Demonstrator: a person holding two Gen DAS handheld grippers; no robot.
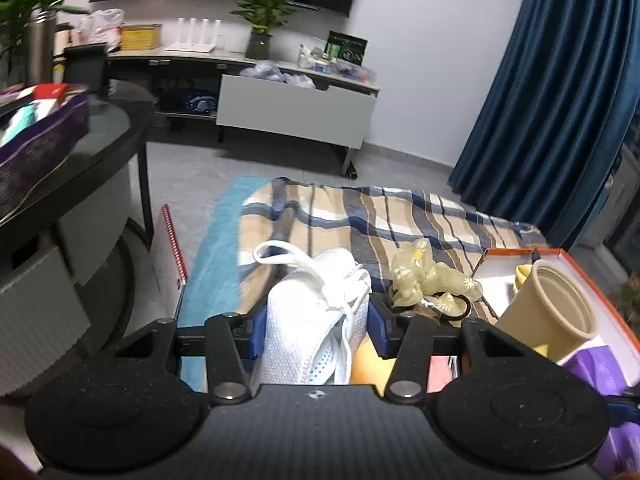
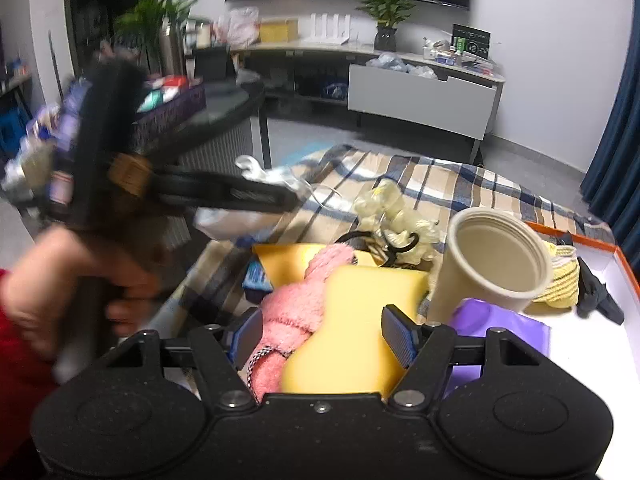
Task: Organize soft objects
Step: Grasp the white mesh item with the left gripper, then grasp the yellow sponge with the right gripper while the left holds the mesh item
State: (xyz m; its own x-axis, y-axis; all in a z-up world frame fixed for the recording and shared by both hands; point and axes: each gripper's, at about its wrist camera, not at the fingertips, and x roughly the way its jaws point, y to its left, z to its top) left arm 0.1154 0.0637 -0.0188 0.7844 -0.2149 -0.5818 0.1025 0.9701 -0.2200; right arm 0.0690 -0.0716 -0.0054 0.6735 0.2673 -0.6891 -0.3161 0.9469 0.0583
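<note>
My left gripper [image 1: 316, 326] is shut on a white mesh drawstring bag [image 1: 316, 320] and holds it above the plaid blanket [image 1: 400, 216]. From the right wrist view the left gripper [image 2: 280, 196] is blurred, with the white bag [image 2: 236, 216] in it. My right gripper [image 2: 320, 330] is open, its fingers on either side of a yellow sponge [image 2: 356, 328] and a pink fluffy item [image 2: 292, 308] below it. A pale yellow scrunchie with black hair ties [image 1: 432, 284] lies on the blanket and also shows in the right wrist view [image 2: 396, 216].
An orange-rimmed white box [image 2: 600, 312] at the right holds a tan paper cup [image 2: 492, 260], a purple bag [image 2: 500, 328], a yellow knit item [image 2: 564, 280] and a black cloth [image 2: 596, 288]. A round dark table [image 1: 100, 128] stands at the left, a TV cabinet [image 1: 296, 104] behind.
</note>
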